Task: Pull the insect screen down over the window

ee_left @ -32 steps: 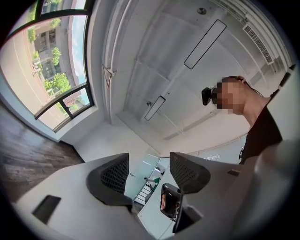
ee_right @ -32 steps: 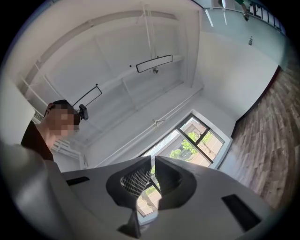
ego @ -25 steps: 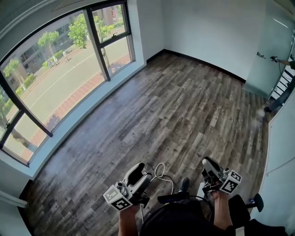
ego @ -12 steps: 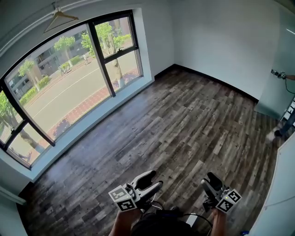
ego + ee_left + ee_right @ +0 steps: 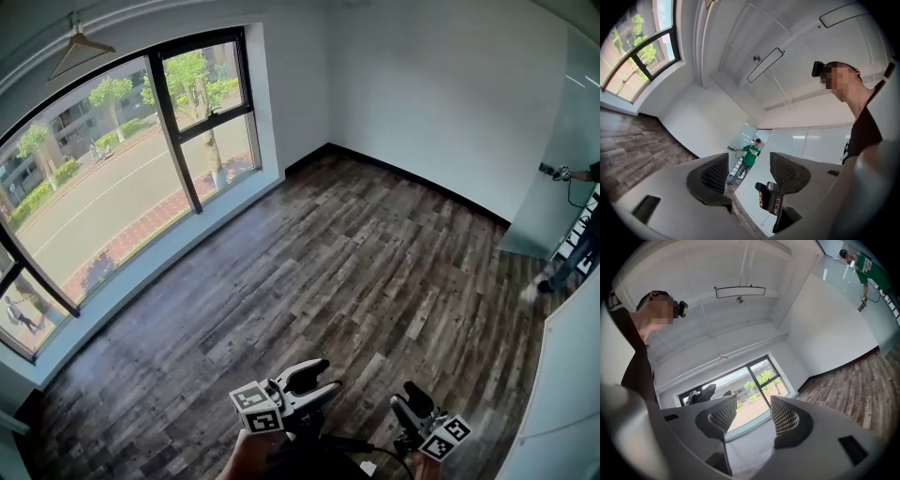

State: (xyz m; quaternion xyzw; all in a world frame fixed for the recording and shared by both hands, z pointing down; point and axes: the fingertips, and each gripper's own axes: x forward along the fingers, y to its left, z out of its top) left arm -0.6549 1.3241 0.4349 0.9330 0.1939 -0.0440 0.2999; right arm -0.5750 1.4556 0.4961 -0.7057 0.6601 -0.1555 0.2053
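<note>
Status: approach step, nothing touched yet. The window (image 5: 112, 169) is in the far left wall, well apart from both tongs, with bare wood floor (image 5: 356, 253) in between. The glass looks uncovered on every pane, street and trees show clean through, so the insect screen isn't down. My guess is it's rolled up in the top of the frame, but I can't make out a cassette or pull bar from here. A coat hanger (image 5: 80, 42) hangs above the window's left part, probably not in the way. The left tongs (image 5: 323, 377) are held low by the person's body, jaws apart with a moderate gap and nothing in them. All that shows through the gap is a second person in a green shirt (image 5: 751, 154) at the other side of the room. The right tongs (image 5: 405, 401) have just been opening. They now stand at a similar gap, empty, with the window in line beyond them. Next move as I read it: walk to the window, raise one set of tongs to the frame top, find the screen's pull bar, close on it and draw straight down. That needs reach and an even pull so the screen doesn't skew in its tracks. Which pane carries the screen: can't tell yet
</note>
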